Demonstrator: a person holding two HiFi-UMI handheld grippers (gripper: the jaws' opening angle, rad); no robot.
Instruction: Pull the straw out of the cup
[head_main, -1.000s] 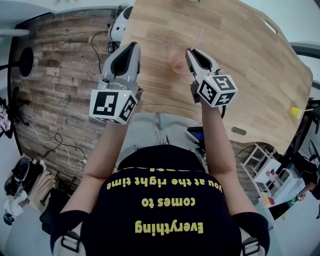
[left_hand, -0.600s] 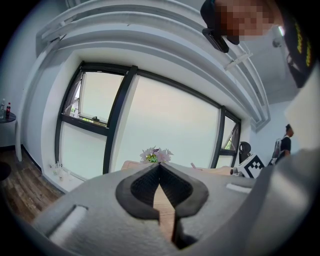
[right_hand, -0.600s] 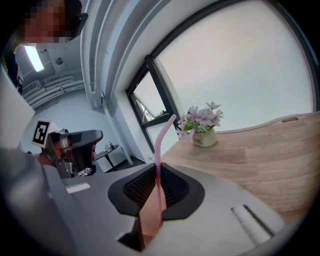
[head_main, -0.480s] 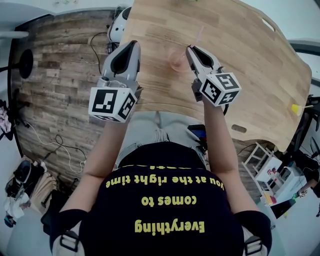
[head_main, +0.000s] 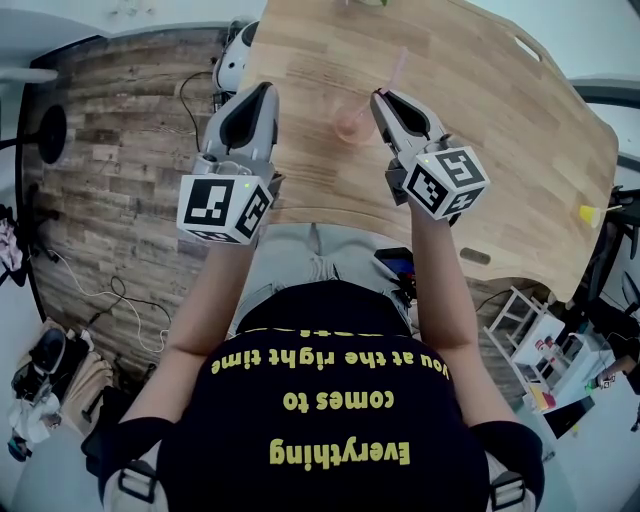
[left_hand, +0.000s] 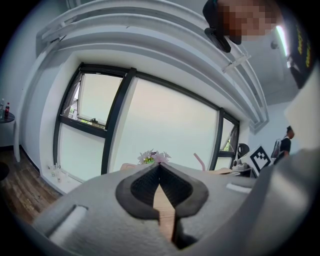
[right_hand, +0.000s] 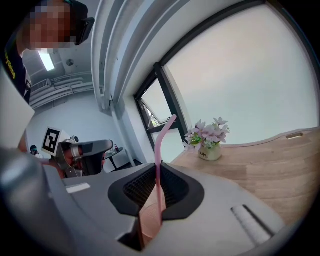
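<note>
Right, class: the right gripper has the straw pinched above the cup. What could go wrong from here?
1. The left gripper is shut and off to one side, so nothing steadies the pink cup. It might lift or tip along with the straw.
2. The right gripper is pinching a thin straw, which could slip through the jaws or kink if it is pulled at an angle.

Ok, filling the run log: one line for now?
right gripper: shut on straw | left gripper: shut, empty | cup: on table

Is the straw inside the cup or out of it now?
Inside: the straw, clamped by the right gripper, runs down into the pink cup below.
</note>
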